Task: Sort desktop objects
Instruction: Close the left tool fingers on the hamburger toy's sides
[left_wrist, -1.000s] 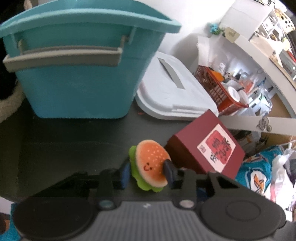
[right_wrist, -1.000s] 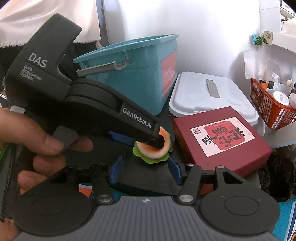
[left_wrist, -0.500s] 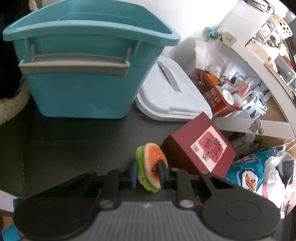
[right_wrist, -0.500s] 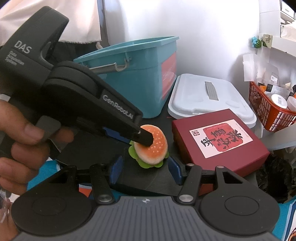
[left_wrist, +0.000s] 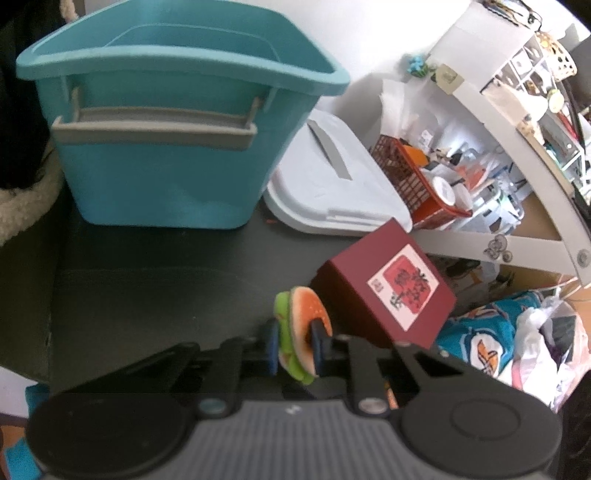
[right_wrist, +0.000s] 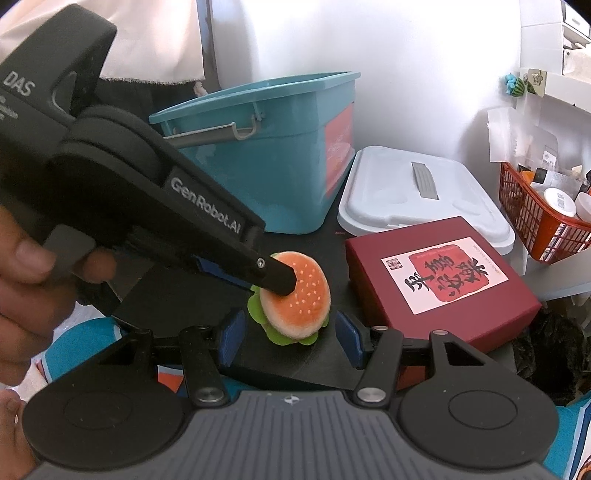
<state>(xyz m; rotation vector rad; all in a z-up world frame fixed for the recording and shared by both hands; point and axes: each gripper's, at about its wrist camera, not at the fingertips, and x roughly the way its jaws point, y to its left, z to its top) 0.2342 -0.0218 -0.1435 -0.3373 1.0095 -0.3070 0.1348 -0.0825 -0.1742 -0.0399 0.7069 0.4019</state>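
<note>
Left tongs (left_wrist: 295, 345) pinch burger toy (left_wrist: 301, 332) edgewise for carrying to bin (left_wrist: 166, 122) at 11 o'clock; right tongs (right_wrist: 290, 332) wide, idle.

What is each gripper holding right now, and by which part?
The left gripper holds the plush burger, its fingers pinching the top and bottom buns near one edge. The right gripper is open and holds nothing.

plush burger (left_wrist: 301, 334) lifted (tilted edge-on), left gripper (left_wrist: 295, 349) raised
</note>
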